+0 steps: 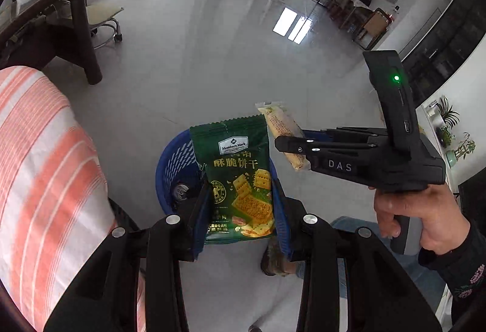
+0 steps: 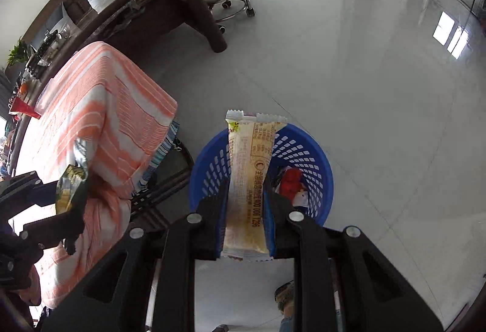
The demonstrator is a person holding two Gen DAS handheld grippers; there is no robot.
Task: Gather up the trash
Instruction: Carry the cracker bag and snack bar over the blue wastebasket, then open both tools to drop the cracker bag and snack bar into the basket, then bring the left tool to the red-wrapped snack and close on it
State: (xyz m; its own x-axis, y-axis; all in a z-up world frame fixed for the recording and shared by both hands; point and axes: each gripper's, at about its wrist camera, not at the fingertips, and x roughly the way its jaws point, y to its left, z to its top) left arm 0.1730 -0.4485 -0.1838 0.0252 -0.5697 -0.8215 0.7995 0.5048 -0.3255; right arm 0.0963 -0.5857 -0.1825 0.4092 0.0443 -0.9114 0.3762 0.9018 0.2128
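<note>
Grey tiled floor [image 2: 379, 89] carries a blue basket [image 2: 303, 150] already holding some litter. Above it, left gripper [image 1: 240, 204] fingers pinch a green cracker bag [image 1: 237, 168]; right gripper [image 2: 246, 210] fingers pinch a yellow wrapper [image 2: 247, 168]. Both drops remain, I judge.

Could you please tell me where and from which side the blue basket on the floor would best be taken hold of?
Probably the top rim of the blue basket, taken from straight above with one finger inside and one outside. It stands upright and open, and its perforated wall looks too wide to span. Both the left gripper and right gripper hold wrappers now.
</note>
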